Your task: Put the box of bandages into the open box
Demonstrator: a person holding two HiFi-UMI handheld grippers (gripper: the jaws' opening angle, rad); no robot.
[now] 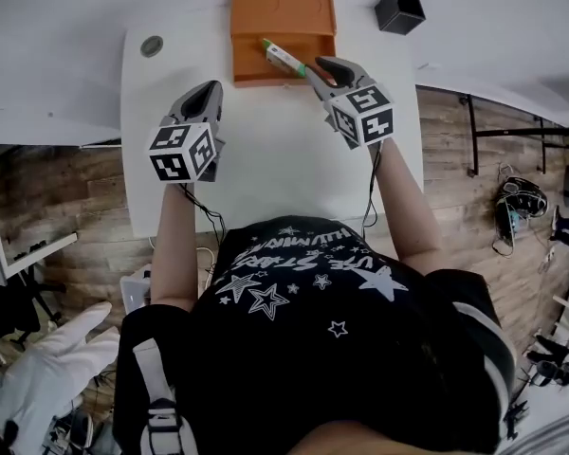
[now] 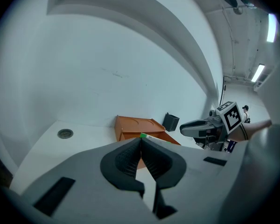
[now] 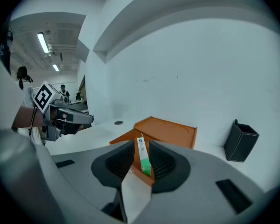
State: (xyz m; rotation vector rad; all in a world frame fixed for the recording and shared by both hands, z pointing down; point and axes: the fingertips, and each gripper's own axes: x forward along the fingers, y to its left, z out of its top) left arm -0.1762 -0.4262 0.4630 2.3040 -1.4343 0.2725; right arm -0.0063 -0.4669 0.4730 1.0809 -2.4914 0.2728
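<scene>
Box of bandages (image 1: 284, 58) is clamped at its near end in the right gripper (image 1: 315, 72), long and narrow, sticking forward over the tray of the open box (image 1: 242, 63). Can't tell whether it touches the tray yet.

Nearest me, the left gripper (image 1: 211, 87) has its jaws pressed together on nothing and is parked over the white table (image 1: 266, 169), well clear of the orange box.

Risks:
- End-only grip: the pack could pivot or slip in the pads.
- Released high or tilted, it could catch the front wall and tip out onto the table.
- Pushed too far, it hits the raised lid and shoves the box back towards the black holder (image 1: 399, 9).
</scene>
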